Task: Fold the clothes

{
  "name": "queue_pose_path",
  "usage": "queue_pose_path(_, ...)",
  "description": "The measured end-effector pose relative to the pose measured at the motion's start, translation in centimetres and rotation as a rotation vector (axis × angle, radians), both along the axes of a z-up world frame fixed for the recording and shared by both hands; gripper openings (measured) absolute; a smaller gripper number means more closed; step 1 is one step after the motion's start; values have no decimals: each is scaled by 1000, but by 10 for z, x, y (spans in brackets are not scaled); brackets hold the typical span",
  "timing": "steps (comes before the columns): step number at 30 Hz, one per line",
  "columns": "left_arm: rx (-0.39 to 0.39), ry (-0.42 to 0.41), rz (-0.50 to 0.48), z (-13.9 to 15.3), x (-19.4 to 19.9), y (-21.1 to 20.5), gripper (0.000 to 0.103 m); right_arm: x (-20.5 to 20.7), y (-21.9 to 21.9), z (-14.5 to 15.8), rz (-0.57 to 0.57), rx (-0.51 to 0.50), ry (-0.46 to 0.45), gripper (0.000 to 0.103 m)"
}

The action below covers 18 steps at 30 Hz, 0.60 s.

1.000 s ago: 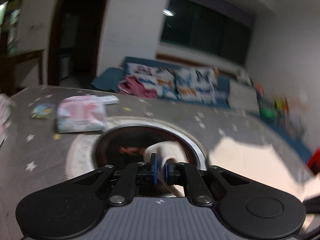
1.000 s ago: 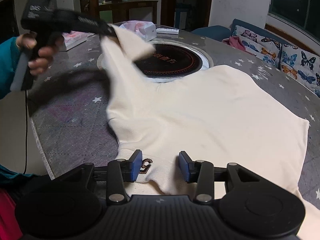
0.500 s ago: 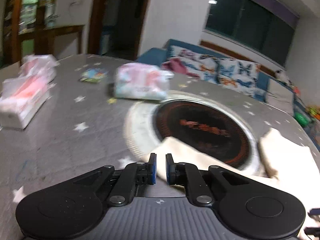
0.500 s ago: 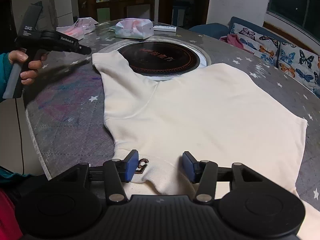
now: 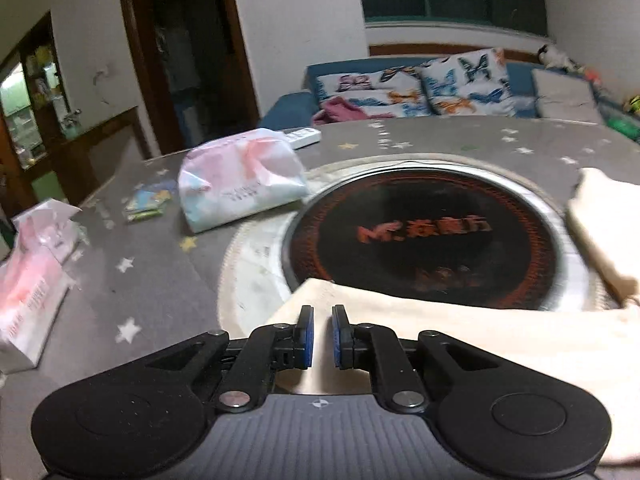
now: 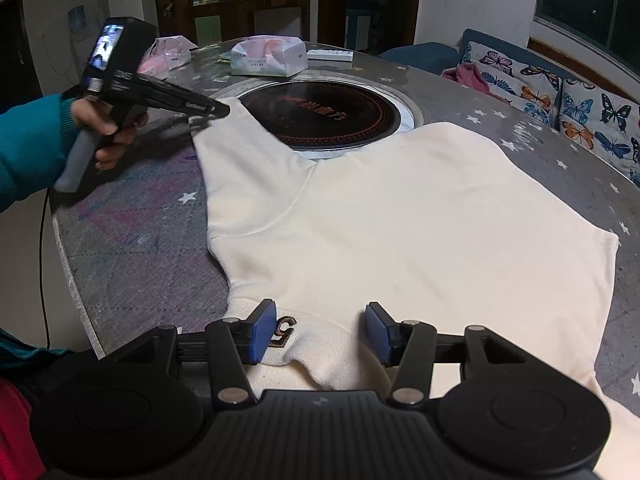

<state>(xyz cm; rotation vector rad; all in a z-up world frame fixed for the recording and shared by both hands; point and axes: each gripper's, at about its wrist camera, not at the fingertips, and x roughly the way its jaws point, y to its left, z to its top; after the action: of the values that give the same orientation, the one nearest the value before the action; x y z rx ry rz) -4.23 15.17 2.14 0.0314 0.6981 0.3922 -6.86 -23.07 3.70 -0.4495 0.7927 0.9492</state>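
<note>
Left gripper (image 5: 320, 336): jaws narrow, only a slim gap between the blue pads. I cannot tell whether any cloth is pinched there.
Left gripper, seen from my right wrist: its tip (image 6: 218, 110) sits at the far end of the sleeve (image 6: 240, 152), low over the table (image 6: 140, 232). My left hand (image 6: 108, 128) is wrapped around the grip, in a teal cuff.
Right gripper (image 6: 320, 332): jaws have just been opening and stand about half wide. The neck edge of the garment lies between the pads, and neither pad presses on it.
Cream sweatshirt (image 6: 400, 220): spread flat on the table ahead of my right gripper, neck nearest to it, body running away and to the right.
Embroidered mark (image 6: 285, 330): on the neck band, just beside my right gripper's left pad.
Sleeve: laid out ahead and to the left of my right gripper. Its far corner overlaps the rim of the round black cooktop (image 6: 320, 118).
From my left wrist: cream cloth (image 5: 440, 328) lies directly under and ahead of the jaws. The cooktop (image 5: 432, 240) is just beyond it, and the other sleeve (image 5: 600, 220) is at the far right.
Tissue packs: one (image 5: 240, 176) ahead and left of my left gripper, beyond the cooktop rim. Another (image 5: 32, 280) is at the far left.
Remote (image 6: 330, 55): on the far side of the table, beyond the cooktop.
Image quality: left wrist view is slightly blurred.
</note>
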Motion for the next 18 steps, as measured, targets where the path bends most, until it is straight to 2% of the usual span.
queue_pose_path(3,-93,3,8,15,7,4,12,2,-3,2,-5,15,16,50)
queue_pose_path(5,-145,-36,-40,26,9,-3,18,6,-8,8,-7,43,27,50)
queue_pose_path(6,-173,-50,-79,31,12,-11,29,8,-11,11,-15,58,33,50)
queue_pose_path(10,-241,-73,-231,45,35,-52,49,22,-23,24,-59,70,0,50)
queue_pose_path(13,-238,-70,-329,45,61,-86,54,38,-32,27,-118,71,-13,50)
queue_pose_path(18,-200,-36,-417,33,106,-127,55,66,-50,30,-208,79,-20,50)
